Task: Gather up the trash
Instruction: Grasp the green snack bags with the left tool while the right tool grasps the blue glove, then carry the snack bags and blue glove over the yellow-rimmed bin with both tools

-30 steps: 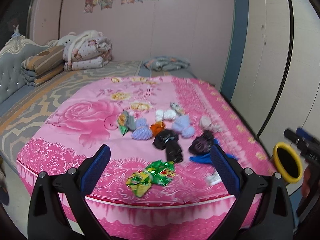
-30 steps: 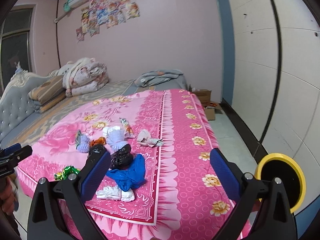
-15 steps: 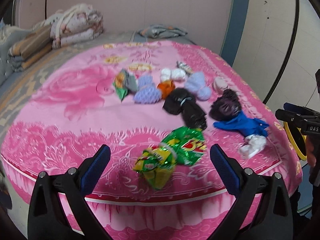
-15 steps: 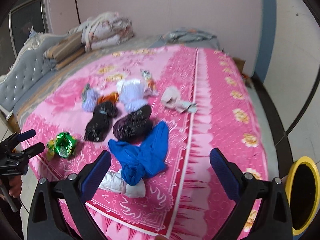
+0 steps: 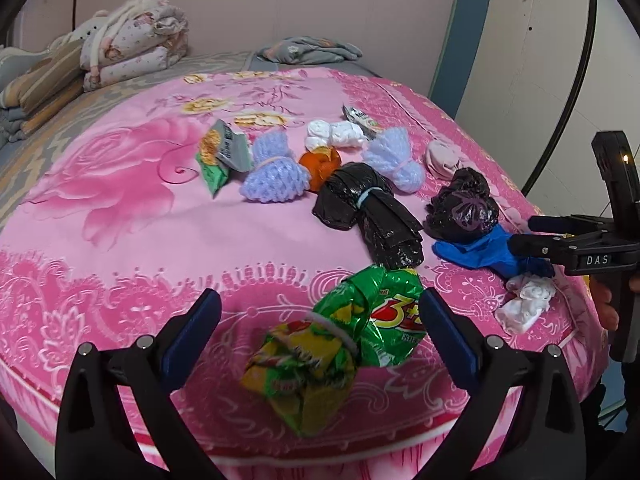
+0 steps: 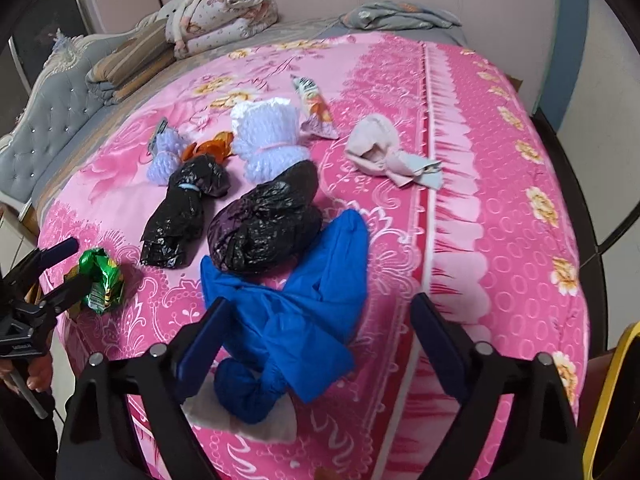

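Trash lies scattered on a pink flowered bedspread (image 5: 120,208). My left gripper (image 5: 318,308) hangs low over its near edge. A crumpled green and yellow snack wrapper (image 5: 332,344) sits between its jaws, which are closing without touching it. My right gripper (image 6: 320,308) straddles a knotted blue plastic bag (image 6: 296,320) lying on a white wad (image 6: 276,426); its jaws are closing too, pads clear of the bag. Two black bags (image 6: 264,228) (image 6: 176,216), lilac bundles (image 5: 272,168), an orange bag (image 5: 320,162) and a pale pink wad (image 6: 376,148) lie beyond. Each gripper shows in the other's view (image 5: 536,240) (image 6: 60,268).
Folded quilts (image 5: 132,44) and a grey tufted headboard (image 6: 48,120) are at the far left of the bed. A grey cloth (image 6: 400,16) lies at the far end. A yellow-rimmed bin (image 6: 608,400) stands on the floor at the right, near a white panelled wall (image 5: 532,40).
Both grippers have come down and closer to the bed's near edge, tilting downward. The green wrapper and the blue bag now sit between the jaws, which have narrowed slightly.
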